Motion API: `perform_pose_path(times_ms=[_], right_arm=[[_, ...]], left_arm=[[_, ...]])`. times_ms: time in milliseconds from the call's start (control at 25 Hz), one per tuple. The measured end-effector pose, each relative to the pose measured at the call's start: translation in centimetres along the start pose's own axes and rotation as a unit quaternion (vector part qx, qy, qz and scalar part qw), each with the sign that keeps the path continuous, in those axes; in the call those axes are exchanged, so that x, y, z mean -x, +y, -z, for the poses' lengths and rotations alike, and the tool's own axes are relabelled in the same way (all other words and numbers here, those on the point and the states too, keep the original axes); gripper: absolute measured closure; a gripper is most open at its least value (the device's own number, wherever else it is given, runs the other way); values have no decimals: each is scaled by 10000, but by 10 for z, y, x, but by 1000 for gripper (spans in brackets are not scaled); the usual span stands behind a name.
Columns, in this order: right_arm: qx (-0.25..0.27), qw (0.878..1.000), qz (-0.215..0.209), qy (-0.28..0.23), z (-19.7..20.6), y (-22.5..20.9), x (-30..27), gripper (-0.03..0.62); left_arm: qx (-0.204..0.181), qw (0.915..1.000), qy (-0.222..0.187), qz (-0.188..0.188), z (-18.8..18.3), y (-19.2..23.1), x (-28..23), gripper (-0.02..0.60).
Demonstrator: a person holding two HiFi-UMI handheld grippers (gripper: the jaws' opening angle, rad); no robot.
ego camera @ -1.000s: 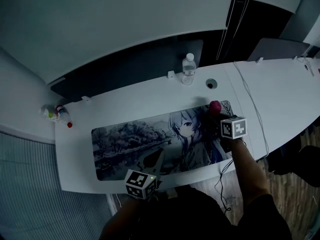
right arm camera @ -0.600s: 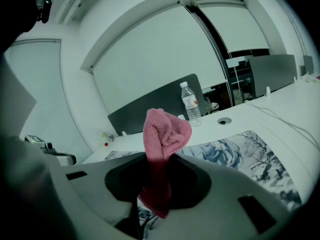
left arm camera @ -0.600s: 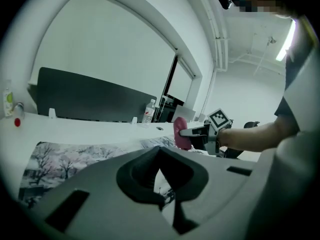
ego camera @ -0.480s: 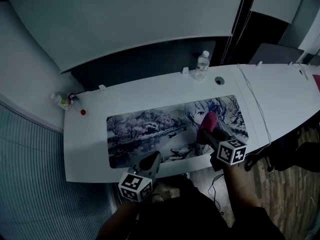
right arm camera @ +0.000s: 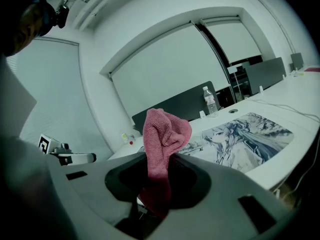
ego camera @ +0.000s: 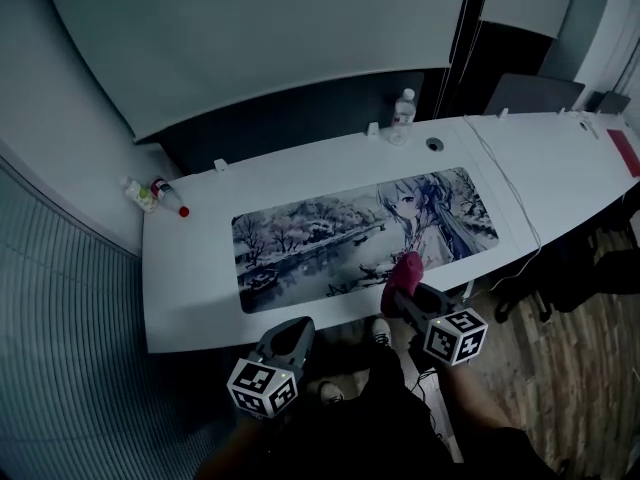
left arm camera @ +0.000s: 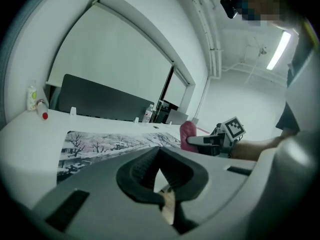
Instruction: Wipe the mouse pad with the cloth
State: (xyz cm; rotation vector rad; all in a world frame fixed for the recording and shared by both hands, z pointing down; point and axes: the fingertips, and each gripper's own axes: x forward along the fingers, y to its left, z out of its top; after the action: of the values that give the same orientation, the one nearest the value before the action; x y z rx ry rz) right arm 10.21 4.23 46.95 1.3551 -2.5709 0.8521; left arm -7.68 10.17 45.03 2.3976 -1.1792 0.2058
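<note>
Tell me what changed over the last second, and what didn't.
The right gripper, shut on the pink cloth, drew back from the far right corner of the mouse pad across the printed figure to its near edge. The left gripper backed from over the pad's near edge to just off the desk. Unchanged: cloth clamped, left gripper shut and empty, pad and water bottle in place.

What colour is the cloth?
The cloth is pinkish red, clearest in the right gripper view.
</note>
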Motion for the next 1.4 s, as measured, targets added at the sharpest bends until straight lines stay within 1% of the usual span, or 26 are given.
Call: perform_pose_path(times_ms=[240, 400, 520, 720, 840, 960, 1160, 1400], right_arm=[[64, 10000, 7, 33, 33, 51, 27, 485], [13, 10000, -75, 15, 44, 74, 42, 485], [87, 9998, -154, 104, 53, 87, 50, 485], [171, 9993, -263, 192, 67, 96, 51, 485], [318, 9987, -309, 234, 66, 101, 53, 485], [205, 9988, -398, 181, 63, 110, 57, 485], [159, 9989, -415, 141, 67, 116, 68, 485], [236, 9985, -475, 110, 73, 126, 77, 485]], left_arm=[[108, 9999, 43, 31, 18, -1, 39, 575], [247, 9997, -30, 6, 25, -5, 54, 575], [330, 9994, -92, 21, 27, -11, 58, 575], [341, 9993, -118, 6, 30, -15, 59, 575], [343, 9993, -155, -2, 28, -19, 63, 575], [315, 9993, -174, 26, 29, -23, 66, 575], [304, 9994, -169, 65, 34, -31, 74, 575], [301, 9992, -239, 73, 38, -38, 84, 575]])
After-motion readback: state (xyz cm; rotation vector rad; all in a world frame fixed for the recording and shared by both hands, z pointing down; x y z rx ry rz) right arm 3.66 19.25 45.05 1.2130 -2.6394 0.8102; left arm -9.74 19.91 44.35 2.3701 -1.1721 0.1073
